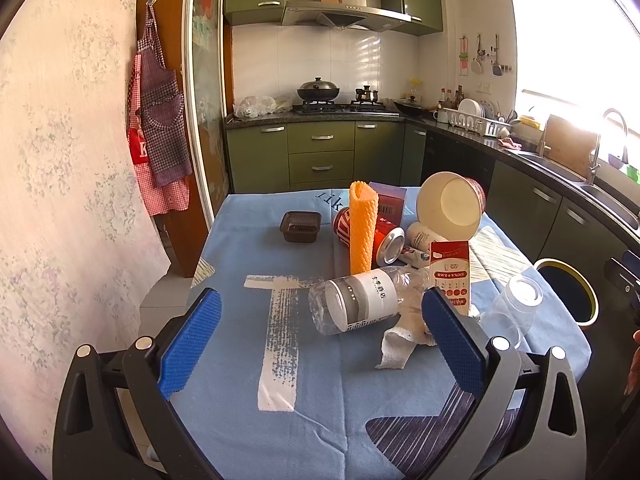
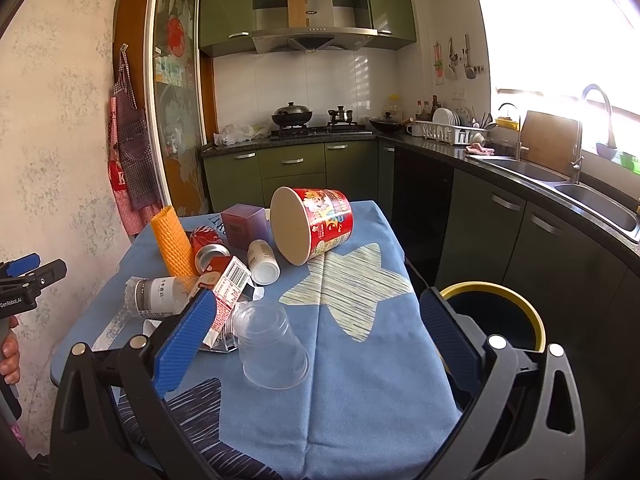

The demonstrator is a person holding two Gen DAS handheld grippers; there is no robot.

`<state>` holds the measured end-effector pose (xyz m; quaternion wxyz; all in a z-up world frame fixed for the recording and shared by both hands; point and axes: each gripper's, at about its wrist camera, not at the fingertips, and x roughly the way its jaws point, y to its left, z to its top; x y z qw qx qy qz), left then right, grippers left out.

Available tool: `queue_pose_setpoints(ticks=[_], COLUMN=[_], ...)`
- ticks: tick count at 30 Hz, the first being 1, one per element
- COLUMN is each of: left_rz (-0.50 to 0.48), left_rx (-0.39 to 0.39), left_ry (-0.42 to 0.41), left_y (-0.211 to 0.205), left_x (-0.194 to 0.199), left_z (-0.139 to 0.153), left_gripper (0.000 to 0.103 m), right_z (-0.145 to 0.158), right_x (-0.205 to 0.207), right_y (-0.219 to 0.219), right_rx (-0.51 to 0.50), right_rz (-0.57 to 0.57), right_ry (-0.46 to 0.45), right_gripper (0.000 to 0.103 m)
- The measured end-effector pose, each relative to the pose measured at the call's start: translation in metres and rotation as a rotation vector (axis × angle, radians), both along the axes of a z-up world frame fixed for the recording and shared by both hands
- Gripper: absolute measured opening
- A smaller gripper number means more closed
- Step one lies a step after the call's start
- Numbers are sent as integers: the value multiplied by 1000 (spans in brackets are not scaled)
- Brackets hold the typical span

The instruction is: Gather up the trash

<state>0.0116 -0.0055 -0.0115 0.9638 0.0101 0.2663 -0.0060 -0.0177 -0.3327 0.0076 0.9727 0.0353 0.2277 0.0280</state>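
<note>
Trash lies on a blue tablecloth [image 1: 224, 264]: a clear plastic bottle [image 1: 356, 300] on its side, crumpled tissue [image 1: 404, 332], a red-and-white carton [image 1: 450, 276], an orange foam sleeve [image 1: 362, 228], a red can [image 1: 380, 236], a red instant-noodle tub [image 1: 452, 204], a dark plastic tray [image 1: 301, 226] and an upturned clear cup [image 2: 270, 346]. A black bin with a yellow rim [image 2: 496, 320] stands at the table's right. My left gripper [image 1: 320, 344] is open and empty, just short of the bottle. My right gripper [image 2: 316, 344] is open and empty, with the cup between its fingers.
A purple box [image 2: 244, 226] and a small white bottle [image 2: 262, 260] sit among the pile. Green cabinets, a stove and a sink counter [image 2: 560, 184] run behind and to the right. A wall with hung aprons [image 1: 160, 120] is at the left.
</note>
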Motion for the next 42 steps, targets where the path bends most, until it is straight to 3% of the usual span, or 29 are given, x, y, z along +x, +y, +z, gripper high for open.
queue_pose_setpoints(ticks=[20,27,32,42], left_rz=[2,-3,-2,45], left_rx=[2,0,1,-36], left_ry=[0,19,26,45], left_y=[0,7,18,54], left_x=[0,29,81,202], left_z=[0,-3,-7,-26], left_gripper=[99,99,99,99], right_z=[-1,1,11,-9], right_x=[2,15,60,221], right_y=[0,-2,-6,16], right_rx=[0,-35,-79,-165], right_rz=[-2,-12,-6,74], right_ry=[3,2,13,155], right_gripper=[97,97,97,97])
